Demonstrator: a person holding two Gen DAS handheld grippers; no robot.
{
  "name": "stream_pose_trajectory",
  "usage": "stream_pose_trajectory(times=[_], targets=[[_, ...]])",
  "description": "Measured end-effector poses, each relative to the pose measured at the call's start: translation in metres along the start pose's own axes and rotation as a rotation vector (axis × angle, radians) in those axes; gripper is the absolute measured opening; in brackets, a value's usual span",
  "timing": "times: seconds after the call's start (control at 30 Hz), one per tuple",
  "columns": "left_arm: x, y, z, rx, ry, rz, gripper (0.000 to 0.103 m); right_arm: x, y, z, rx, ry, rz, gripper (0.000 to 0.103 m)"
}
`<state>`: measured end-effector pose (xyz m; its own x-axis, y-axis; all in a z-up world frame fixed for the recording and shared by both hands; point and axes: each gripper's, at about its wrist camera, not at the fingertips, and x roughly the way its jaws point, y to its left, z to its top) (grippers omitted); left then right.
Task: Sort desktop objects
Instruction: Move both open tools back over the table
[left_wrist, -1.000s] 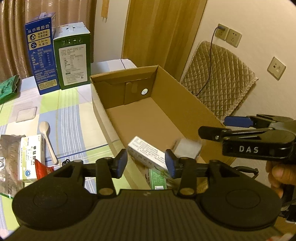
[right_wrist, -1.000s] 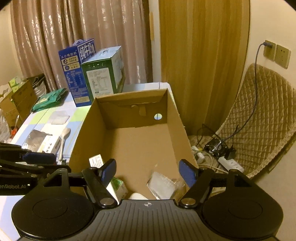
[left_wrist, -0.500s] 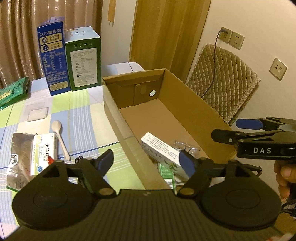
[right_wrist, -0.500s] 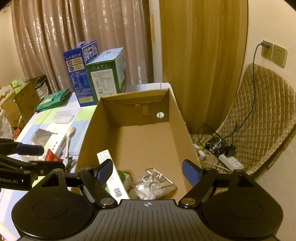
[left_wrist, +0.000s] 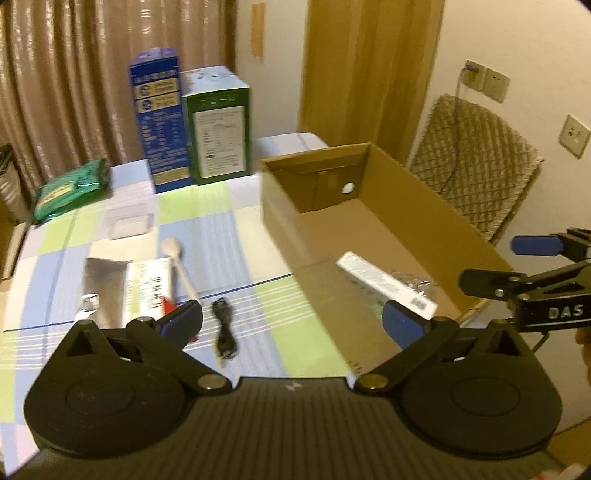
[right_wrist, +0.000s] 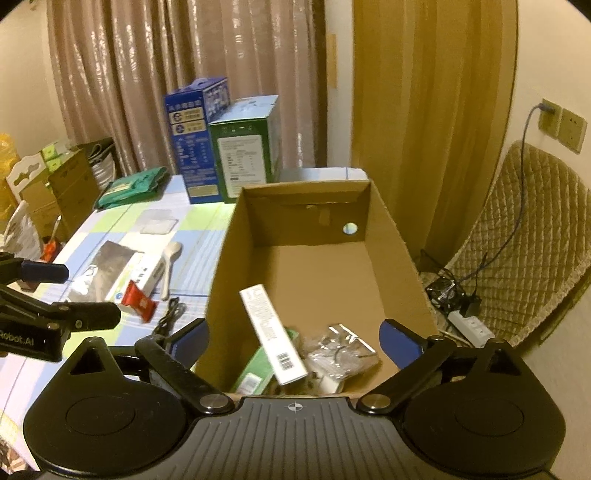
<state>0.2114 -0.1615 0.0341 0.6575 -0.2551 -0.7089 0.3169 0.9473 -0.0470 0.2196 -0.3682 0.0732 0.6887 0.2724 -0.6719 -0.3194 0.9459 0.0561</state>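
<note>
An open cardboard box (right_wrist: 399, 254) (left_wrist: 461, 221) stands on the table's right side. Inside lie a long white carton (right_wrist: 273, 336) (left_wrist: 384, 284), a green carton (right_wrist: 258, 369) and a clear plastic packet (right_wrist: 340, 354). My left gripper (left_wrist: 291, 321) is open and empty, above the table at the box's left wall. My right gripper (right_wrist: 293, 334) is open and empty over the box's near end. On the cloth lie a black cable (left_wrist: 225, 328), a wooden spoon (left_wrist: 181, 266), a white medicine box on a foil bag (left_wrist: 147, 288) and a red packet (right_wrist: 138, 301).
A blue carton (left_wrist: 159, 122) and a green carton (left_wrist: 218, 125) stand at the table's back. A green pouch (left_wrist: 70, 188) and a clear lid (left_wrist: 129, 221) lie near them. A quilted chair (right_wrist: 517, 251) and a power strip (right_wrist: 469, 325) are right of the box.
My left gripper opened wide, let go of the clear packet into the box, and drew back to the left over the table. My right gripper rose and pulled back slightly.
</note>
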Motion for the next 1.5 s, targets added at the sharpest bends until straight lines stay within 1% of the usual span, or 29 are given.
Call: stream_pose_trajectory(times=[0.13,0.33,0.53,0.67,0.8,0.93,1.1,1.2,1.37,1.5], targets=[[-0.015,0.012,-0.007,0.004,-0.019,0.042,0.102,-0.004,0.014,0.000,-0.020,-0.002,0.014,0.099],[-0.037,0.035,-0.015,-0.007,-0.031,0.059,0.102,-0.011,0.032,-0.001,-0.042,-0.010,0.033,0.101],[-0.060,0.070,-0.022,-0.038,-0.066,0.118,0.102,-0.016,0.047,0.000,-0.055,-0.018,0.052,0.101],[-0.073,0.092,-0.028,-0.067,-0.080,0.148,0.102,-0.017,0.058,-0.001,-0.064,-0.019,0.070,0.101],[-0.080,0.112,-0.037,-0.073,-0.085,0.178,0.102,-0.019,0.072,-0.001,-0.079,-0.021,0.090,0.101],[-0.081,0.126,-0.050,-0.048,-0.064,0.211,0.102,-0.016,0.085,-0.002,-0.086,-0.021,0.113,0.101],[-0.076,0.143,-0.064,-0.073,-0.025,0.216,0.102,-0.010,0.103,-0.005,-0.093,-0.023,0.144,0.101],[-0.072,0.150,-0.069,-0.090,-0.006,0.207,0.102,-0.004,0.114,-0.007,-0.105,-0.015,0.162,0.101],[-0.064,0.160,-0.075,-0.100,-0.003,0.212,0.102,0.009,0.133,-0.012,-0.123,0.000,0.190,0.101],[-0.056,0.168,-0.078,-0.125,-0.008,0.187,0.102,0.024,0.146,-0.017,-0.139,0.025,0.203,0.101]])
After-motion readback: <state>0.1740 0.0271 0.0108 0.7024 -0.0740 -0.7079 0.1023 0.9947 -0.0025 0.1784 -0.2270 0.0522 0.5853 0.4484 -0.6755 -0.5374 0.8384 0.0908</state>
